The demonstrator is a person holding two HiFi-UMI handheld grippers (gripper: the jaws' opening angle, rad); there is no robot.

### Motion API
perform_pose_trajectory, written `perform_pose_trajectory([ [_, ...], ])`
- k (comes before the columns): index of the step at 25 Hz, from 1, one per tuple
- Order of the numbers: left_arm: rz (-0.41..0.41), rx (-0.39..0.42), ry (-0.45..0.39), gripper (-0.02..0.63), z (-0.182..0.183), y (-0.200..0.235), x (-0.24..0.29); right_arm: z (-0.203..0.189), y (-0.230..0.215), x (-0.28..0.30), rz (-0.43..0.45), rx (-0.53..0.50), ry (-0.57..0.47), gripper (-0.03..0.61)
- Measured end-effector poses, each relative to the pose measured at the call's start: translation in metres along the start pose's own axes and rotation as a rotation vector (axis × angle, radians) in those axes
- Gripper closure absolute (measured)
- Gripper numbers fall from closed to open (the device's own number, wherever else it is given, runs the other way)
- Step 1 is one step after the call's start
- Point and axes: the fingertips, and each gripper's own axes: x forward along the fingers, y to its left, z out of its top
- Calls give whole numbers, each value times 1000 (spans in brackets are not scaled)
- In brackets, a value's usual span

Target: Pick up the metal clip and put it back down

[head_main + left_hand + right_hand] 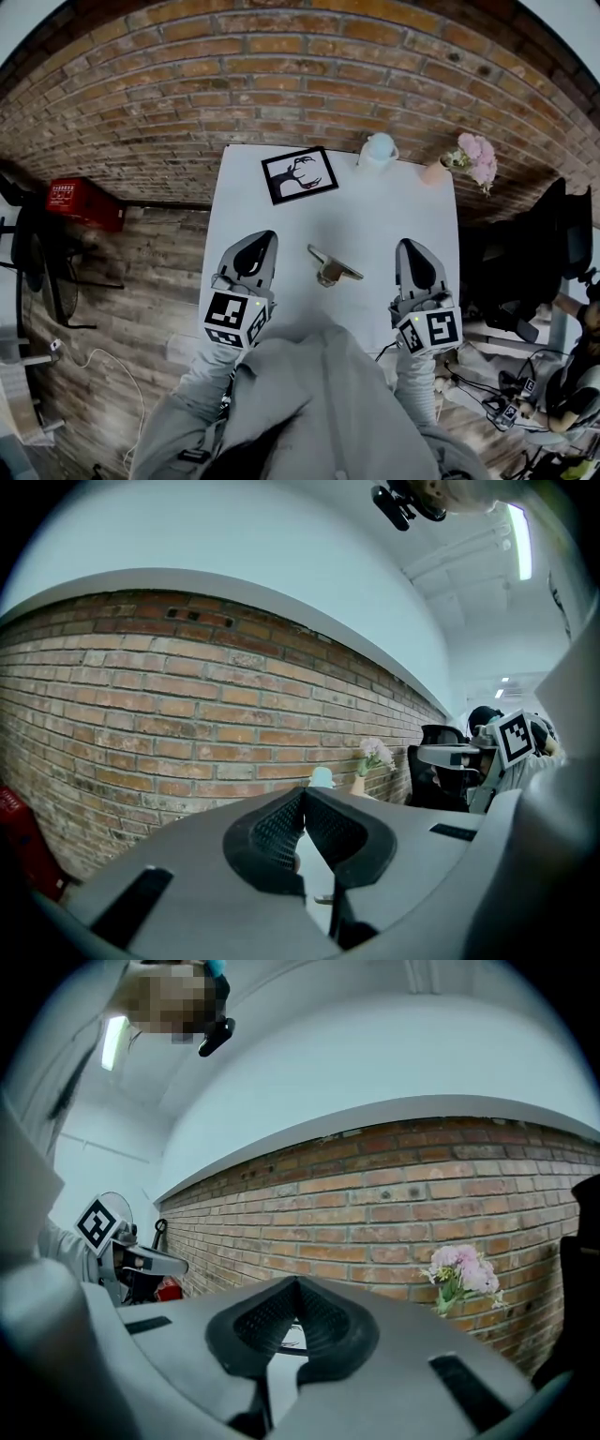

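Left gripper sits at the clip's 9 o'clock, jaws together on nothing, likely parked out of the way. The clip lies mid-table, touching neither tool. Right gripper, at its 3 o'clock, is likewise pinched closed and empty, so the set-down looks finished

Metal clip mid-frame on table, btwn L gripper & R gripper; pic frame upper left of it, mug & flowers upper right.
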Motion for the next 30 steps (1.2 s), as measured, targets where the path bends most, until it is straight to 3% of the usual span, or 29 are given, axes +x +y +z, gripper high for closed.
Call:
perform_pose_trajectory([
  [30,-6,7,13,588,-5,13,2,-9,4,6,-10,-21,39,555],
])
